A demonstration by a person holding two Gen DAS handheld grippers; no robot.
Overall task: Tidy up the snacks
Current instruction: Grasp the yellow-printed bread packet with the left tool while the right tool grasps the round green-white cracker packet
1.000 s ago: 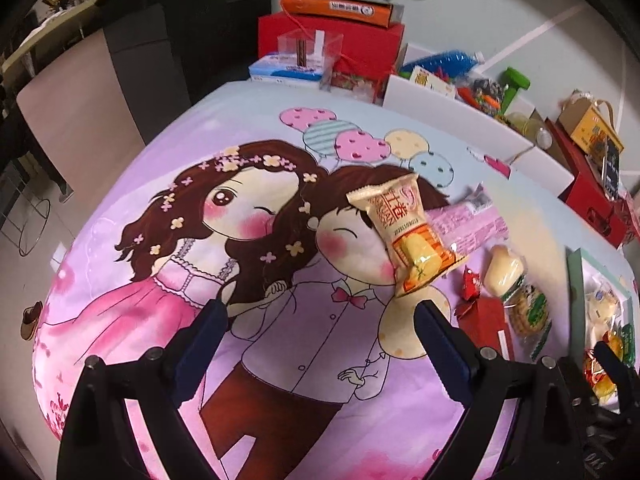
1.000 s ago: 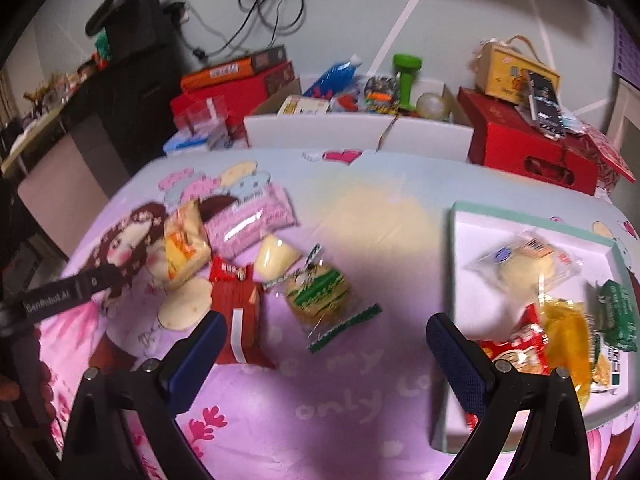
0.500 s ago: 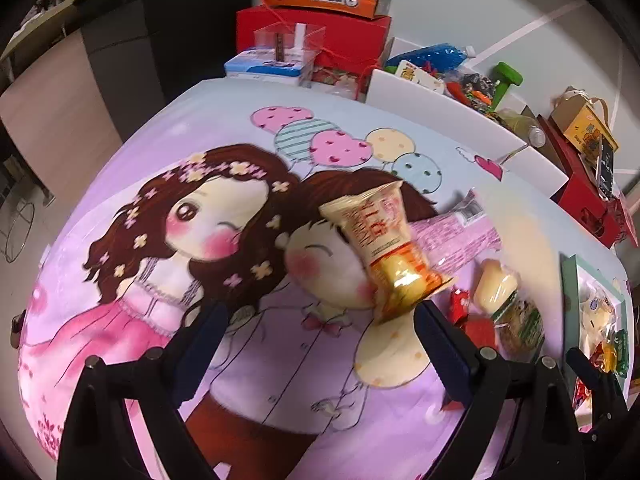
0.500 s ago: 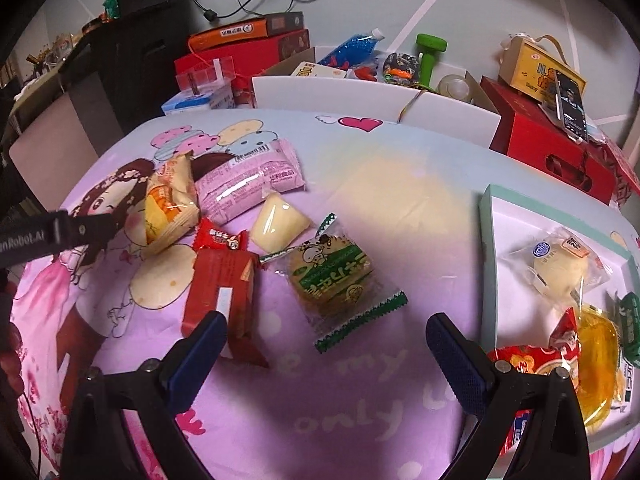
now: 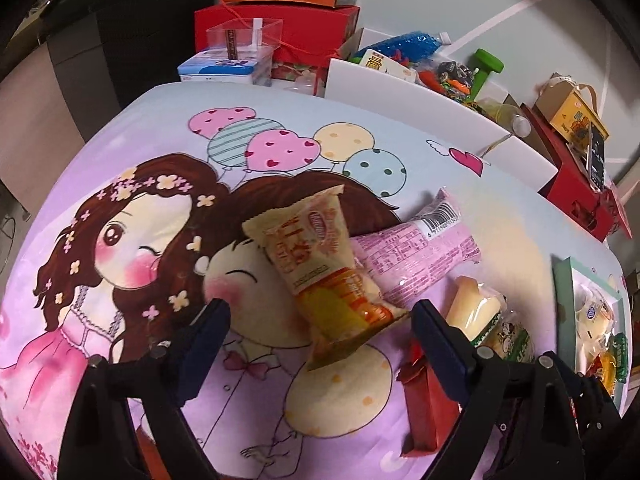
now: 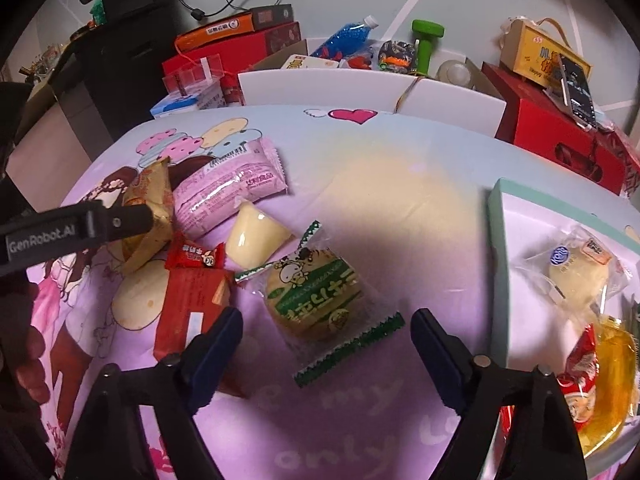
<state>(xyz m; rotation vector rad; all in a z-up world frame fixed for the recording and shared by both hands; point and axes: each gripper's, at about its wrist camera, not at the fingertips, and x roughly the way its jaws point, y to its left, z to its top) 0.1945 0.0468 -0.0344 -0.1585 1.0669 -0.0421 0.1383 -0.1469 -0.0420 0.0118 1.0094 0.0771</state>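
My left gripper [image 5: 320,324] is open, its jaws either side of the lower end of a yellow-orange snack packet [image 5: 320,272]. A pink packet [image 5: 416,260] lies against it on the right. My right gripper [image 6: 326,328] is open, just in front of a green-and-white biscuit packet [image 6: 316,296]. Left of it lie a red packet [image 6: 188,304], a small red candy [image 6: 194,258], a pale yellow jelly cup [image 6: 254,240] and the pink packet [image 6: 230,192]. The mint-rimmed tray [image 6: 498,264] at right holds several snacks.
A cartoon-print cloth [image 5: 140,220] covers the table. Behind the far edge stand white boxes [image 6: 320,90], red boxes [image 6: 560,132] and clutter. The left gripper's arm [image 6: 72,228] crosses the right wrist view at left.
Both grippers have moved forward and down toward the snacks. The left now straddles the yellow-orange packet; the right is close over the green biscuit packet. Both stay open.
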